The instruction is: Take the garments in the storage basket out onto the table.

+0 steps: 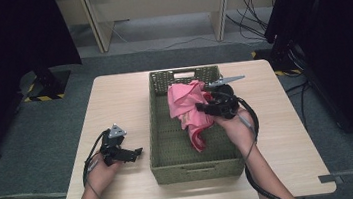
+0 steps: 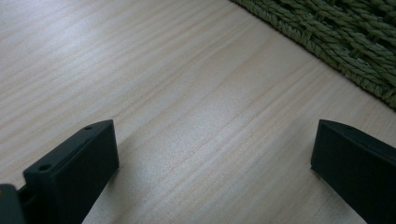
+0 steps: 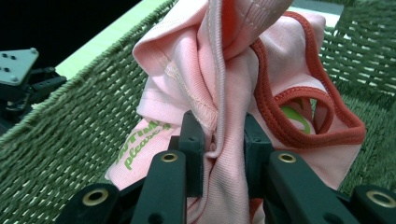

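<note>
Pink cotton garment with red trim (image 3: 219,93) is pinched between the closed jaws of the right tool (image 3: 224,154), held above the green woven rectangular basket (image 1: 160,131). Green lettering on the fabric looks like "please", though it is partly folded away. The left tool (image 1: 129,154) rests with jaws wide apart and nothing between them on the pale wood-grain counter (image 1: 114,101), just beside the basket. Grey carpet (image 1: 27,131) surrounds the counter, dark curtains on both sides.

Lab: black curtains (image 1: 11,33), floor cables (image 1: 250,15)
</note>
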`<state>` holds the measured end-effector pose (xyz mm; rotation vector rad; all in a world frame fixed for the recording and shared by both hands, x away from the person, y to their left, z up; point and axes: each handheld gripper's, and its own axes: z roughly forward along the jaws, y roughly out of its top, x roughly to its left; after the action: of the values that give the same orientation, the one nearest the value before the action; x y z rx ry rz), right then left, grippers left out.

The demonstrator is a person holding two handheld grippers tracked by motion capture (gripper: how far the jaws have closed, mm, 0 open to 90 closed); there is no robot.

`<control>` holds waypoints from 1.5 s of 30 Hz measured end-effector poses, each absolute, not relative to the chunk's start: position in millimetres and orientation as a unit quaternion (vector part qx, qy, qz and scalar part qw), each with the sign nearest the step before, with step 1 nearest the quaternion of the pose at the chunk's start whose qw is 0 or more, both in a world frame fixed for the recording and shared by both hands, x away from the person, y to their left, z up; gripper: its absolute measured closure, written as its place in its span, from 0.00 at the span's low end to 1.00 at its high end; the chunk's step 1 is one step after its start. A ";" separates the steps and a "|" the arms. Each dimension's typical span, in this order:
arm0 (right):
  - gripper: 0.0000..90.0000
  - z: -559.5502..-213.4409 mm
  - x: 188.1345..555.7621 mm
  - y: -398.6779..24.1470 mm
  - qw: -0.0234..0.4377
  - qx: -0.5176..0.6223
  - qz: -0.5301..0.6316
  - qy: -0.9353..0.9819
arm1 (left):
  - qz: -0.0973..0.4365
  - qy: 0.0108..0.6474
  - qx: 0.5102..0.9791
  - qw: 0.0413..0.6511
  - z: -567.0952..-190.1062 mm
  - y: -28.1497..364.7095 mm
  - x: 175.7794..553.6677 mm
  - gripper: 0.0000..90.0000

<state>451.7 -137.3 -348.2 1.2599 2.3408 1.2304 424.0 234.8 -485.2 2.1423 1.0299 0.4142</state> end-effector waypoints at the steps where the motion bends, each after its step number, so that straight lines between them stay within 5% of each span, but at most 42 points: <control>1: 0.84 -347.0 451.0 -137.6 0.107 0.427 0.420 0.794 | 0.160 0.399 0.829 0.356 -485.2 234.8 424.0 0.00; 45: 0.84 -321.8 429.9 -170.6 0.144 0.380 0.488 0.773 | 0.161 0.399 0.829 0.357 -485.3 234.7 423.8 0.00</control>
<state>429.9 -170.6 -321.8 1.0968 2.2275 1.4064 423.8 234.7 -485.3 2.1394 1.0304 0.4161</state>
